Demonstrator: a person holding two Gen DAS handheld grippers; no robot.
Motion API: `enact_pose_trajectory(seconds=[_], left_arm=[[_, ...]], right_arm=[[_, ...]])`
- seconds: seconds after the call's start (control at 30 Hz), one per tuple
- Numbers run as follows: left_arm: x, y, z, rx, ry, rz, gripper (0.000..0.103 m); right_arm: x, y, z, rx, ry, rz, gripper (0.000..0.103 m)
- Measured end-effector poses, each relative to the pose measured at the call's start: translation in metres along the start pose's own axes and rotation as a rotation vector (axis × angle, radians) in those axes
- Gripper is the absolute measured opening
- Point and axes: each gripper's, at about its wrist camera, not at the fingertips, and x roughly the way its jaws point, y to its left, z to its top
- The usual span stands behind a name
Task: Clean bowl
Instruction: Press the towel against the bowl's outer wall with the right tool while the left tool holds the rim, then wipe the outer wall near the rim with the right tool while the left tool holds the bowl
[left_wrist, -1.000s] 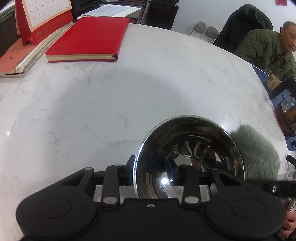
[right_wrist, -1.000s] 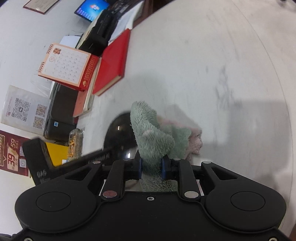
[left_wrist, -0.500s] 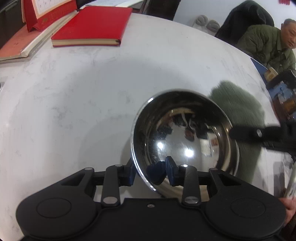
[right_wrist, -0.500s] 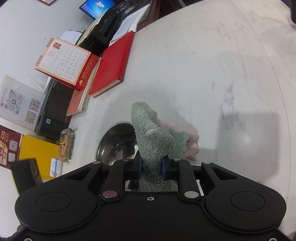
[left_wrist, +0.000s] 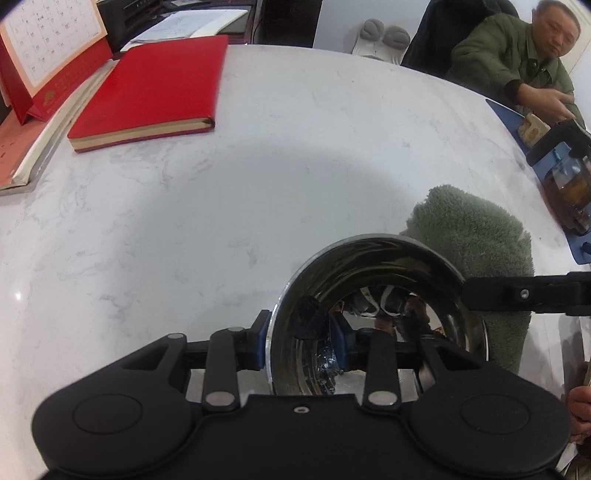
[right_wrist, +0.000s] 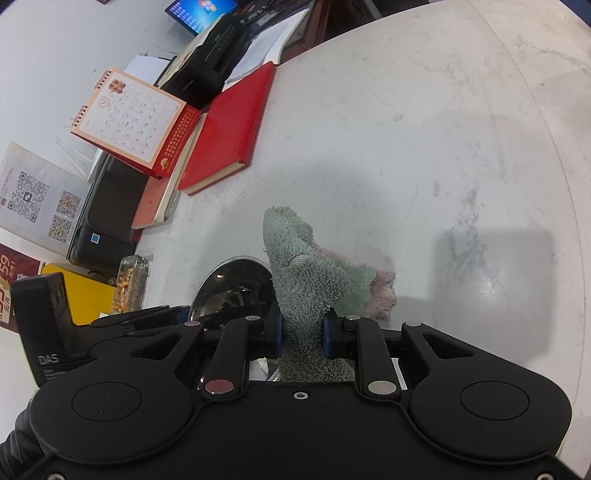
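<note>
My left tool pinches the near rim of the steel bowl, one blue pad outside the wall and one inside, the bowl tipped with its mouth toward the camera. My right tool is closed on the green cloth, which bunches upward just right of the bowl. Behind the bowl, more of the cloth lies on the white marble table. Far left of the bowl lies a red notebook.
</note>
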Motion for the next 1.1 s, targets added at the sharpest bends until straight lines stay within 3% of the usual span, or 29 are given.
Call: enact_pose_trajectory(seconds=[0.53, 0.9, 1.1], left_arm=[[-0.016, 0.004, -0.024, -0.054, 0.032, -0.010, 0.028], [-0.009, 0.008, -0.006, -0.027, 0.015, 0.003, 0.030], [-0.013, 0.012, -0.015, -0.044, 0.027, 0.011, 0.030]], right_arm=[[0.012, 0.006, 0.012, -0.019, 0.007, 0.023, 0.021], [0.014, 0.008, 0.013, -0.024, 0.016, 0.031, 0.021], [0.015, 0.011, 0.011, -0.029, 0.024, 0.037, 0.021]])
